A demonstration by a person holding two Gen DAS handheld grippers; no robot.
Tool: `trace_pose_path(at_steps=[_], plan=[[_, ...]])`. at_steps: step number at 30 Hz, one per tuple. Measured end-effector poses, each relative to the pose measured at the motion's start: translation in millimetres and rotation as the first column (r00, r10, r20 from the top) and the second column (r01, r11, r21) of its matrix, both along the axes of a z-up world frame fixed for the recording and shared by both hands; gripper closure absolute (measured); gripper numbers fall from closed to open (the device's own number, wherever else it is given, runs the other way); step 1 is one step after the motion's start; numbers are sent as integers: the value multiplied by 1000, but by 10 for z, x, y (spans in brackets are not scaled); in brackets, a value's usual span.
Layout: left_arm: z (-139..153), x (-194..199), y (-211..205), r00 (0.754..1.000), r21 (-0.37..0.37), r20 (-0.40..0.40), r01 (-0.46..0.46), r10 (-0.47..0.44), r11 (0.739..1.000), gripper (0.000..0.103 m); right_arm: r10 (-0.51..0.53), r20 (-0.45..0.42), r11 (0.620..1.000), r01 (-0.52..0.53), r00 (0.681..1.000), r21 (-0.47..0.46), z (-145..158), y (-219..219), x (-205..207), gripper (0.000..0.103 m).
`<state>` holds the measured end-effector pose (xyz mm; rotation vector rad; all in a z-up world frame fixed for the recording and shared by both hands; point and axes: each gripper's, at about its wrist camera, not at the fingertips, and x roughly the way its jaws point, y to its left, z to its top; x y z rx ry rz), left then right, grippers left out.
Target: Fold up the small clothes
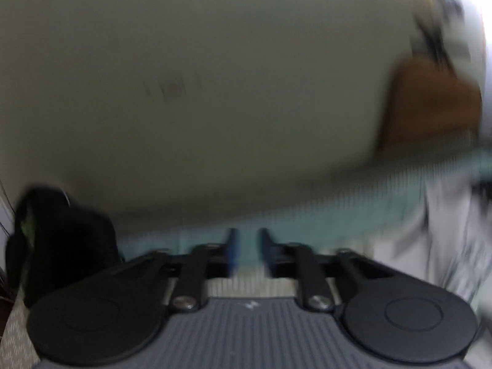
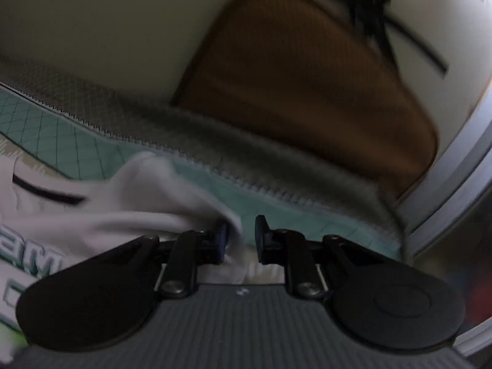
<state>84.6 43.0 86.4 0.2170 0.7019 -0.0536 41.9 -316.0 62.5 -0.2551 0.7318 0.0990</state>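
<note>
**A:** Eyes on the white garment (image 2: 92, 212). In the right wrist view it lies bunched on the teal quilted mat (image 2: 61, 141), filling the lower left, with green-outlined letters on it at the left edge and a dark curved line near its top.

**B:** And a fold of it runs right up to the right gripper (image 2: 241, 240). The cloth sits against the inner face of the left-hand finger and spills into the gap.

**A:** Clamped on it?

**B:** No. The two fingers stand apart with open space between them, released. The far finger is clear of the fabric, over bare mat.

**A:** Over to the left wrist view. Very blurred, but the pale garment shows at the right (image 1: 430, 230), draped off the mat edge (image 1: 353, 221).

**B:** The left gripper (image 1: 246, 252) has its fingers parted too, a clear gap, nothing between them but teal mat. It's well apart from the cloth.

**A:** Further out: a dark bundle (image 1: 61, 240) sits left of that gripper. Too smeared to name.

**B:** Beyond the mat, a brown cushion-like pad (image 2: 301, 86) lies on the pale floor (image 2: 107, 30), just past the mat's grey zigzag-stitched border (image 2: 184, 135). The same brown shape (image 1: 430, 101) shows at right in the left view.

**A:** And a grey frame rail (image 2: 455, 178) runs down the right edge.
</note>
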Motion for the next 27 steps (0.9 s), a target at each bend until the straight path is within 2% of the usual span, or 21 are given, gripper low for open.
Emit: trace_pose_path(at_steps=[1, 2, 3, 5, 6, 7, 9, 10, 12, 13, 14, 15, 16, 17, 18, 20, 22, 24, 26, 27], plan=[[-129, -35, 34, 999, 4, -42, 26, -26, 1000, 45, 0, -11, 997, 0, 1000, 73, 54, -124, -22, 68], [-253, -83, 60, 996, 6, -76, 55, -54, 998, 44, 3, -25, 988, 1, 1000, 152, 80, -242, -67, 55], [-376, -138, 68, 991, 17, -109, 78, -76, 997, 44, 0, -38, 975, 9, 999, 223, 96, -342, -123, 46], [-536, -216, 84, 979, 40, -177, 106, -97, 994, 38, -6, -64, 946, 27, 998, 324, 95, -485, -244, 44], [-617, -252, 87, 972, 38, -211, 116, -106, 993, 36, -4, -73, 938, 29, 997, 345, 89, -508, -315, 43], [-670, -300, 94, 967, 30, -230, 121, -111, 992, 31, -7, -78, 936, 34, 997, 351, 86, -500, -384, 42], [-715, -405, 110, 966, 10, -232, 119, -113, 993, 29, -12, -89, 935, 43, 996, 353, 68, -432, -535, 40], [-711, -435, 111, 964, -5, -239, 117, -115, 993, 32, -2, -92, 931, 36, 996, 364, 64, -419, -608, 40], [-653, -462, 143, 958, -58, -254, 124, -135, 991, 54, 28, -91, 923, 10, 995, 386, 135, -404, -779, 40], [-660, -496, 134, 955, -87, -253, 134, -152, 987, 76, 50, -92, 920, -10, 995, 392, 149, -368, -862, 40], [-619, -519, 92, 957, -84, -249, 135, -152, 987, 93, 73, -99, 921, -29, 992, 388, 124, -303, -925, 40], [-635, -537, 34, 962, -39, -239, 126, -131, 991, 98, 85, -107, 926, -39, 991, 374, 112, -249, -985, 41], [-626, -542, -42, 965, -11, -231, 128, -127, 992, 98, 94, -116, 933, -47, 989, 357, 70, -206, -1019, 44], [-640, -542, -74, 968, 5, -222, 124, -120, 992, 98, 100, -119, 941, -55, 988, 334, 34, -156, -1062, 68], [-646, -534, -92, 970, 15, -218, 118, -112, 993, 98, 103, -102, 952, -69, 989, 297, 34, -96, -1116, 81], [-598, -498, -103, 975, 22, -205, 92, -86, 995, 98, 103, -65, 964, -83, 993, 254, 161, -103, -1232, 93], [-535, -391, -36, 980, 6, -191, 51, -49, 999, 98, 74, -25, 983, -68, 997, 169, 320, -188, -1293, 93], [-498, -289, 12, 983, -1, -180, 17, -17, 1000, 98, 32, 26, 999, -32, 999, -18, 406, -312, -1309, 93], [-420, -213, 0, 988, 21, -156, -11, 14, 1000, 98, -50, 40, 980, 56, 998, -190, 397, -515, -1249, 93], [-409, -151, 5, 988, 28, -151, -25, 29, 999, 98, -84, 18, 968, 86, 996, -234, 359, -618, -1198, 92]])
